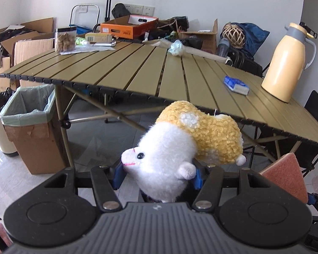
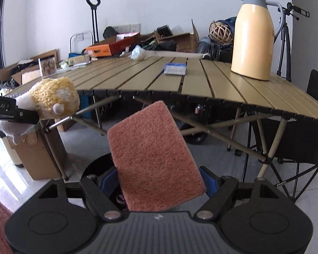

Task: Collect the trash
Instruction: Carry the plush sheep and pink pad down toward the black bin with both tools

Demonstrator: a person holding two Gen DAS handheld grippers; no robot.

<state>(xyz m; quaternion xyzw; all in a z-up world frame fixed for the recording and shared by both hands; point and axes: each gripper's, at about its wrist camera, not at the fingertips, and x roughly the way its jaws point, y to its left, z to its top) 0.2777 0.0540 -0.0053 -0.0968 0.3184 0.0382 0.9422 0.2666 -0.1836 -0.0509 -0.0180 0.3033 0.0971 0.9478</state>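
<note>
White walls and piled boxes back a slatted tabletop [image 1: 137, 72] that fills the upper half of the left wrist view. At lower centre our left gripper [image 1: 158, 175] is clamped on a plush toy [image 1: 180, 148], held off the tabletop in the air. The lined bin [image 1: 29, 114] stands on the floor at left, beside the table leg. We hold the toy only by its soft head end, so we judge it could squirm loose on a swing toward the bin. A blue packet [image 1: 236, 85] and a jug [image 1: 286, 63] sit on the tabletop at right.

From the right wrist view, our right gripper [image 2: 159, 183] grips a pink pad [image 2: 152, 158] at lower centre, tilted. Only its lower part is pinched, so it may pivot or slip. The toy shows at left, near the pad; we think the two loads could collide at the bin.
</note>
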